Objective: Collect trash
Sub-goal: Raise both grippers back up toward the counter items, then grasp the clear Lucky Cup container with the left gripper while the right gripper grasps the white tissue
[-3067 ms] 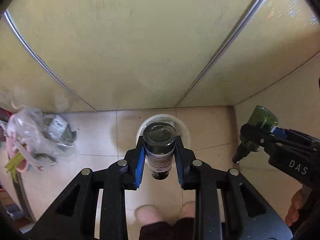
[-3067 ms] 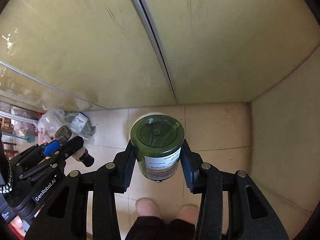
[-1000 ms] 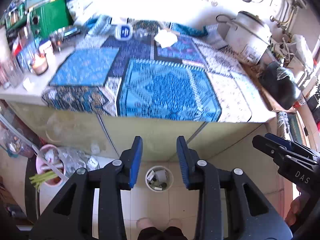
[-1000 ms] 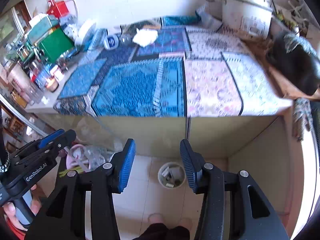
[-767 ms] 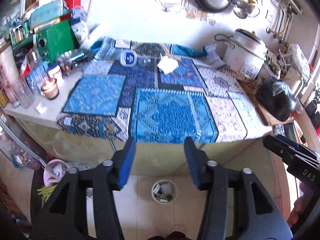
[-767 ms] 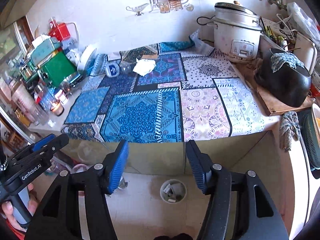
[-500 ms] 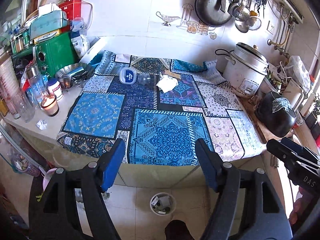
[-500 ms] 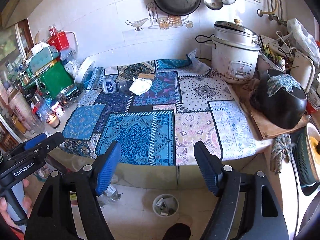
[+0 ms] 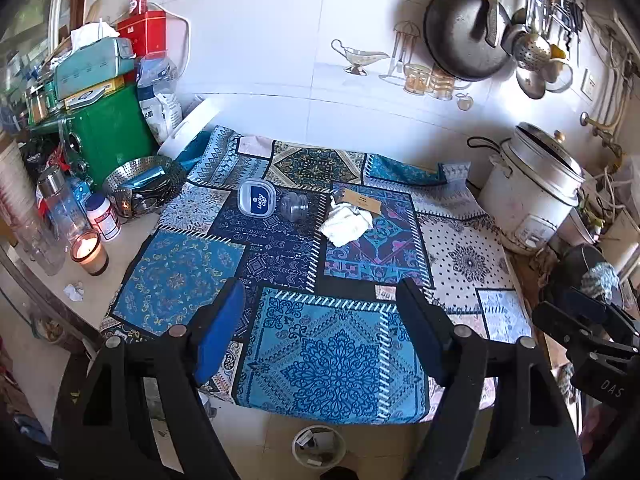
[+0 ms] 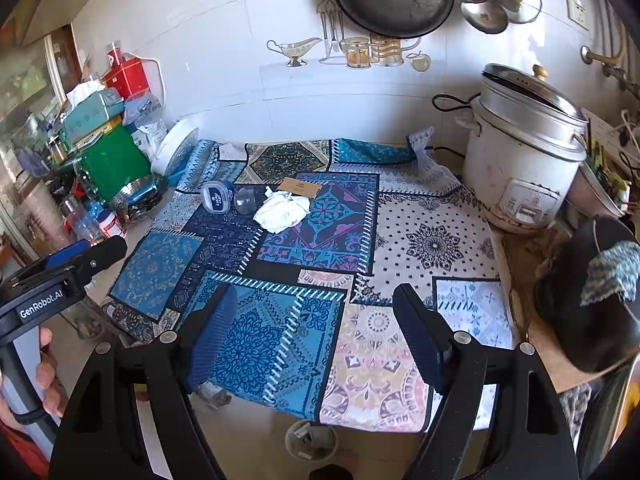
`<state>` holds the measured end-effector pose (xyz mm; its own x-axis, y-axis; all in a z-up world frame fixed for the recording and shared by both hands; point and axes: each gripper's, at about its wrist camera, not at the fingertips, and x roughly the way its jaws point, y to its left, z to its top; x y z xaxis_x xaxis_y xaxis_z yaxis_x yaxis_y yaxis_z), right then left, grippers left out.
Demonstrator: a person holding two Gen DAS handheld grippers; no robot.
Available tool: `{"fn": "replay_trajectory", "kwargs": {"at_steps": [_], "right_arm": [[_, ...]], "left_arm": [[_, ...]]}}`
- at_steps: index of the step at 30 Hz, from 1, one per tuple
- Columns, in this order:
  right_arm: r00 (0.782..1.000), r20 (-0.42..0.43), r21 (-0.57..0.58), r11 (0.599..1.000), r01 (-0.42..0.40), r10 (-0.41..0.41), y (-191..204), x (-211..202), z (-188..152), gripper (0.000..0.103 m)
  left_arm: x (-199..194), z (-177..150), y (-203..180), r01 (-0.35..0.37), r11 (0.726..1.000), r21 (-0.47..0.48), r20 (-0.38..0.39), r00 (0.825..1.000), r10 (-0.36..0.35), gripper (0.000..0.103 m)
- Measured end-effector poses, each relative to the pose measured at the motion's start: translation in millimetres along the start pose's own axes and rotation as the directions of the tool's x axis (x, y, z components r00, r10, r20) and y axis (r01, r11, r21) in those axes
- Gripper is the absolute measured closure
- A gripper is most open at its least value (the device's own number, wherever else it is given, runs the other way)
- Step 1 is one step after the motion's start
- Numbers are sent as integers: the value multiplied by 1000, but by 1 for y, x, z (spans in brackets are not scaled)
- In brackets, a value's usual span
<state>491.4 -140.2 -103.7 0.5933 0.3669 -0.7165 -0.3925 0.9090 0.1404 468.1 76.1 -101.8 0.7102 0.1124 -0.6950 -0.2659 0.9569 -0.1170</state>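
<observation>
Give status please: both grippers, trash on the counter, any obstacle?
Left gripper and right gripper open, empty, jaws just widened. Crumpled white tissue lies on patchwork cloth. Nothing blocks it.

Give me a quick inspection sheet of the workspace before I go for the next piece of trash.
Surface: patchwork cloth covers the counter and hangs over its front edge.
Job's things: crumpled tissue, brown card, clear jar on its side, lidded tub; bin on the floor below.
Clutter: lit candle, green tin, bottles at the left edge.
Grippers: left gripper and right gripper, jaws just opened, nothing between them.
Cables: black cord behind the rice cooker.
Surroundings: pan and ladles on the tiled wall.
</observation>
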Motion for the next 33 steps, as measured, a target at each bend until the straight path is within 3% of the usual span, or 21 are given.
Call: {"fn": "replay_trajectory", "kwargs": {"at_steps": [7,13,24,33], "right_arm": [[997,-53,-9,998,-61,60,-18,46,25,26],[989,-112,12,995,-95,95,-14,94,44,26],[973,-200,126,988,-87,111,24,192,83,26],[947,-303,237,971,-29,102,49,280,94,26]], "left_arm": [[43,20,1,-64,996,-57,-42,997,62,23],[83,36,16,-97,994,-53,-77,993,92,23],[194,92,87,-56,998,-26,-168,985,51,21],[308,107,116,-5,998,63,-305,952,24,21]]}}
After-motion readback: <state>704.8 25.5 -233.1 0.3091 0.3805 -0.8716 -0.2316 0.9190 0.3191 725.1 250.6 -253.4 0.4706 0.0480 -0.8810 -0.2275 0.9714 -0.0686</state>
